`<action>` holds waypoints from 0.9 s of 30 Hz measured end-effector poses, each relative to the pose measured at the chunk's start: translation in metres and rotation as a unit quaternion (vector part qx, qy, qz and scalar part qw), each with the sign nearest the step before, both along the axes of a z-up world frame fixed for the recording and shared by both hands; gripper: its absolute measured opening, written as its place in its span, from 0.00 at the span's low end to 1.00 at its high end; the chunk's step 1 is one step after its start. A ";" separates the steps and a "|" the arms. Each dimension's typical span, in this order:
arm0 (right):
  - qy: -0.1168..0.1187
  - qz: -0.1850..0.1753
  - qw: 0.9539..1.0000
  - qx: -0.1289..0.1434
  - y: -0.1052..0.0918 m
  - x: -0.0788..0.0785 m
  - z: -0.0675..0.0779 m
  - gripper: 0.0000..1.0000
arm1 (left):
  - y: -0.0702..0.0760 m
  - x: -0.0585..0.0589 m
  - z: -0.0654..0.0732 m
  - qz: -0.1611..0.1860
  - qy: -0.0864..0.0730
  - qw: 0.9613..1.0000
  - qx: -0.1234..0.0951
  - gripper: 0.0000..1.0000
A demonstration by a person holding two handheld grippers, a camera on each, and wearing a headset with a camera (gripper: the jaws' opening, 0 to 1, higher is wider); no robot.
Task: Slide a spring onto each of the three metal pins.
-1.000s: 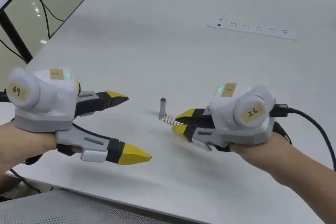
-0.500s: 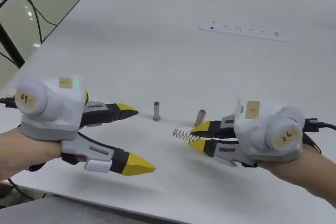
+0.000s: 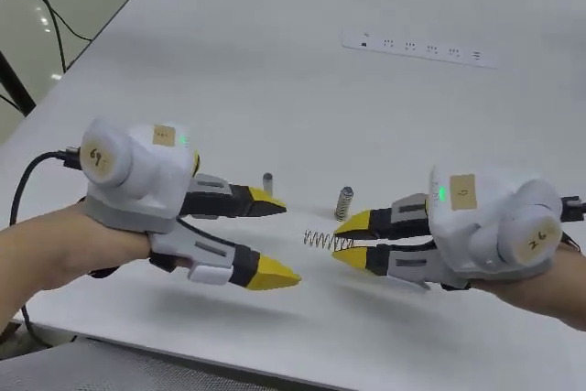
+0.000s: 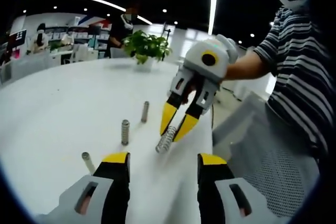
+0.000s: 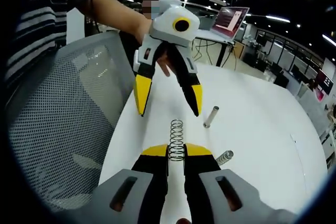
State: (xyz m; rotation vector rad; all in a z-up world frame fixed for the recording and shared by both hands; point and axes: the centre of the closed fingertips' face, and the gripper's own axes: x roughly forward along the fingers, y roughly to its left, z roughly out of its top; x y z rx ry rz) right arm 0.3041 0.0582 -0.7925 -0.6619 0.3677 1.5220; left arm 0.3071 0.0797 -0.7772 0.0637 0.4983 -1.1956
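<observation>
Right hand-held gripper (image 3: 344, 239) pinches a level spring (image 3: 319, 241) — bare pin (image 3: 267, 180) stands upright past its tip, near the wide left hand-held gripper (image 3: 286, 241).

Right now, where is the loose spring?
The spring is pinched in the right hand-held gripper, mid-picture in the head view, just nearer the person than the spring-covered pin.

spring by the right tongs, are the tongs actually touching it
Touching. The right gripper view shows the spring with its near end pinched between the yellow tips of the right tongs, no gap either side.
</observation>
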 end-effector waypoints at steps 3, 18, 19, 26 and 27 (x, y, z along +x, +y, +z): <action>0.009 -0.002 1.000 0.006 -0.003 -0.002 0.001 0.07 | -0.008 0.004 0.005 -0.008 -0.005 1.000 -0.016 0.30; 0.017 0.002 1.000 0.024 -0.005 -0.002 0.016 0.07 | -0.032 0.000 0.005 -0.051 -0.009 0.998 -0.028 0.08; 0.017 0.003 1.000 0.024 -0.005 -0.003 0.016 0.07 | -0.032 0.000 0.005 -0.051 -0.012 0.998 -0.028 0.06; 0.026 -0.002 0.999 0.031 -0.005 -0.004 0.017 0.07 | -0.033 0.000 0.007 -0.059 -0.017 0.998 -0.029 0.04; 0.027 -0.002 0.999 0.030 -0.005 -0.005 0.016 0.07 | -0.033 -0.001 0.007 -0.062 -0.016 0.998 -0.028 0.04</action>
